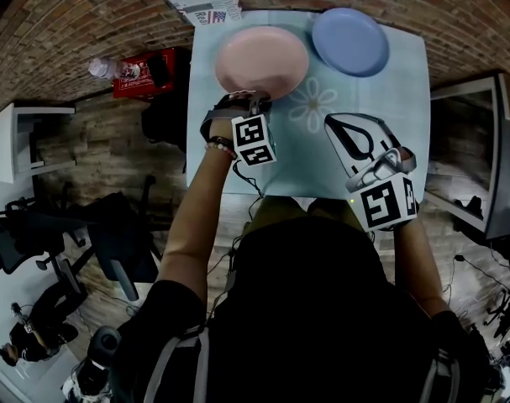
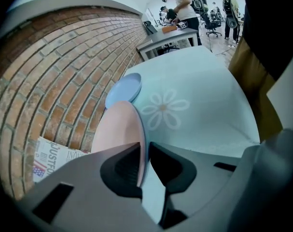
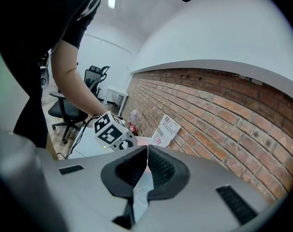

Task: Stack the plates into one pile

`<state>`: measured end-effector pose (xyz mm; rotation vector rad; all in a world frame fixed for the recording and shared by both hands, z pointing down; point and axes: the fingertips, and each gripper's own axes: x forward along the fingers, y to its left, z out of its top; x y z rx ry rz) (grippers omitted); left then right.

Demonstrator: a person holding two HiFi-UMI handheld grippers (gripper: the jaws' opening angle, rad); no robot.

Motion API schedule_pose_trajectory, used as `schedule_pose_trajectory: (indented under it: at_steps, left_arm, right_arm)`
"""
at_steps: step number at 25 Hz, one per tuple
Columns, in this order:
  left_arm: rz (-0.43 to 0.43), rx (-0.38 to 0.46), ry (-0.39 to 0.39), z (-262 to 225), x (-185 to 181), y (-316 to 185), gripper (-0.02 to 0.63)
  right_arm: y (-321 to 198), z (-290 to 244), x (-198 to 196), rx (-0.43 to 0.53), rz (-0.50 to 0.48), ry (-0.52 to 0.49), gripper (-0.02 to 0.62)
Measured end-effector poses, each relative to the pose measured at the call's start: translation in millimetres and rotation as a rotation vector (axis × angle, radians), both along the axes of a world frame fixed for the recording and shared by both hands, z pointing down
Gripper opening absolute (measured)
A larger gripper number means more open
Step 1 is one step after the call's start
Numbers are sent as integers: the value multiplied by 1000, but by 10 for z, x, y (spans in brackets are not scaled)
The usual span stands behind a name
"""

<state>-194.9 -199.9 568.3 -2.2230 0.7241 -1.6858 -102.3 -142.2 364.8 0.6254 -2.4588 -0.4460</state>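
Pink plate [image 1: 261, 60]. Blue plate [image 1: 349, 40]. Table [image 1: 397, 124] pale aqua, white daisy print. Wall [image 1: 86, 23] red-brown brick, pale mortar. Box [image 1: 145, 70] red. Cubes [image 1: 253, 139] black-white squares.
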Motion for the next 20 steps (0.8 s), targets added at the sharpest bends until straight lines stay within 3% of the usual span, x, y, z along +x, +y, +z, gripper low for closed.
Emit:
schedule_pose_trajectory:
  at_steps: [13,20]
  left_arm:
    - [22,203,-2,-1147,82,143,60]
    - [47,257,0,-1540,159,283,60]
  right_arm:
    - [-2,-111,-75,25,-47,-30,35]
    - [10,-171,-130,38,-64,-47,35]
